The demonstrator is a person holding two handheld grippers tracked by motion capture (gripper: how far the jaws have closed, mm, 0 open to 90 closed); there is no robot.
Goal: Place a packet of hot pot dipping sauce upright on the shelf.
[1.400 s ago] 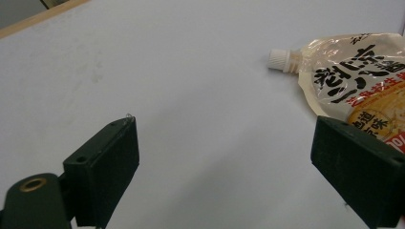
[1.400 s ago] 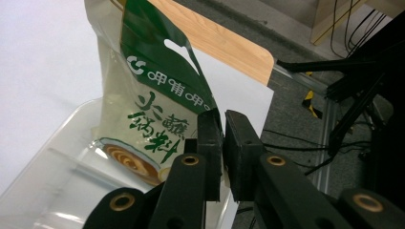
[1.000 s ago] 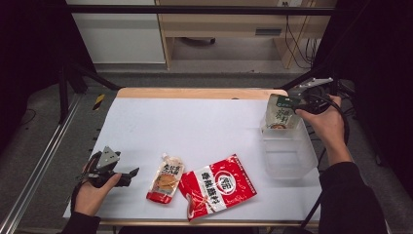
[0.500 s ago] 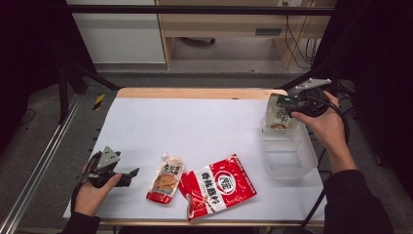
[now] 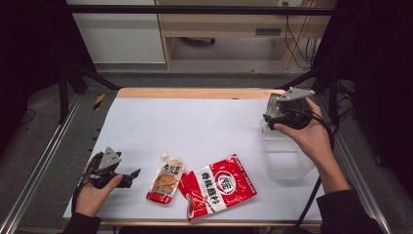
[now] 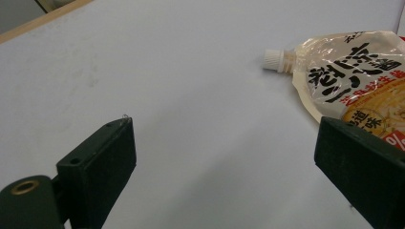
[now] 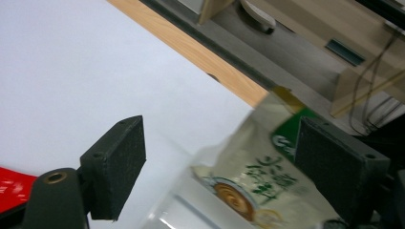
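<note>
My right gripper (image 5: 268, 117) hovers over the far end of a clear plastic container (image 5: 287, 163) at the table's right side. Its jaws have just been opening and now stand wide. In the right gripper view a green-and-white pouch (image 7: 248, 183) leans inside the container, blurred, beyond the open right gripper (image 7: 219, 143); neither pad presses on it. My left gripper (image 5: 130, 175) rests at the front left, open and empty. A cream spouted pouch (image 5: 166, 178) lies just right of it, and the left gripper view has the spouted pouch (image 6: 353, 90) by the right jaw of the left gripper (image 6: 224, 143).
A red snack bag (image 5: 217, 186) lies flat at the front centre, right of the spouted pouch. White sheet (image 5: 195, 122) covers the table, with a wooden edge at the far side. Metal rails run along both sides; dark stands rise at the corners.
The right hand has moved left, over the green-and-white pouch, and its jaws have widened. The pouch now sits lower in the container. The left hand has stayed still.
</note>
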